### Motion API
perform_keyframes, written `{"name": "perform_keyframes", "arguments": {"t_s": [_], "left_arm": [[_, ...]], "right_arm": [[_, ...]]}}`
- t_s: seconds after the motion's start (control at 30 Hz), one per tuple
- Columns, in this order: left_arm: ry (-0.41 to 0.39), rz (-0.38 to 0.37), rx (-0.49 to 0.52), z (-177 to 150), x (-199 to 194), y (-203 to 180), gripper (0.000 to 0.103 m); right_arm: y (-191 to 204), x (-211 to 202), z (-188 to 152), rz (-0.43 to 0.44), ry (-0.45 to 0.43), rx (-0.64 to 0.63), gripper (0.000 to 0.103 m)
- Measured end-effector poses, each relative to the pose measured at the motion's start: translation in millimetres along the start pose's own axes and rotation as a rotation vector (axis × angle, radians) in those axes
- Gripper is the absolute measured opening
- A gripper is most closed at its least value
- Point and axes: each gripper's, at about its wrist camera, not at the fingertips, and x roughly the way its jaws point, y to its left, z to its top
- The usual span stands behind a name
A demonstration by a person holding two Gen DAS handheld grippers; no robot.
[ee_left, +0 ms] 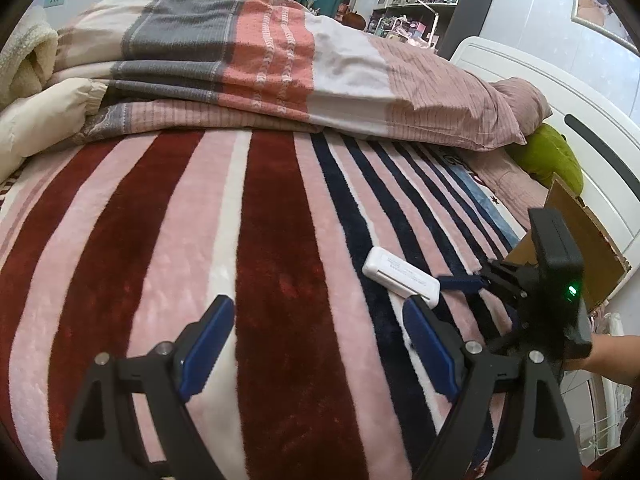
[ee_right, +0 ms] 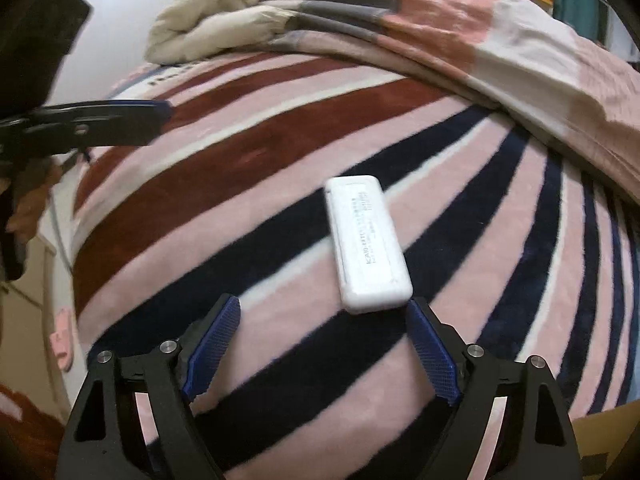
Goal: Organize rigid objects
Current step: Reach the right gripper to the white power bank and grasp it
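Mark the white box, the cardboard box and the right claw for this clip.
white box point(ee_right: 370, 246): right wrist view, middle of its labelled top face.
cardboard box point(ee_left: 592, 240): left wrist view, its inner brown wall.
right claw point(ee_right: 322, 342): right wrist view, midway between its blue fingertips.

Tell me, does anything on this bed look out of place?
Yes: a white case lies alone on the striped blanket, askew across its stripes. The quilt is heaped up behind it. Both tools, left and right, are open.
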Motion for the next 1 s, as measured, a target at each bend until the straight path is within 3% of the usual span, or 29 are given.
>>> {"name": "perform_keyframes", "arguments": {"t_s": [0.07,0.17,0.23,0.27,0.37,0.5,0.73,0.87,1.0], "left_arm": [[0.003,-0.001,0.001,0,-1,-1,0.084],[0.008,0.003,0.002,0,-1,0,0.084],[0.012,0.005,-0.001,0,0,-1,0.084],[0.015,0.006,-0.002,0,0,-2,0.084],[0.02,0.001,0.01,2,-2,-8,0.084],[0.016,-0.028,0.042,7,-12,-28,0.084],[-0.031,-0.142,0.116,24,-38,-88,0.083],[-0.058,-0.211,0.159,38,-54,-127,0.056],[-0.094,-0.243,0.231,54,-62,-177,0.047]], "right_arm": [[-5,6,6,-0.063,-0.012,0.022,0.074],[-9,15,14,-0.067,-0.011,0.024,0.061],[-8,16,18,-0.069,-0.017,0.012,0.036],[-7,16,20,-0.074,-0.019,-0.002,0.032],[1,14,21,-0.096,-0.017,-0.035,0.031],[6,-3,19,-0.061,-0.035,-0.015,0.031],[35,-87,21,0.018,-0.175,-0.045,0.031],[40,-142,19,0.034,-0.263,-0.04,0.031],[29,-184,9,-0.002,-0.324,-0.027,0.031]]}}
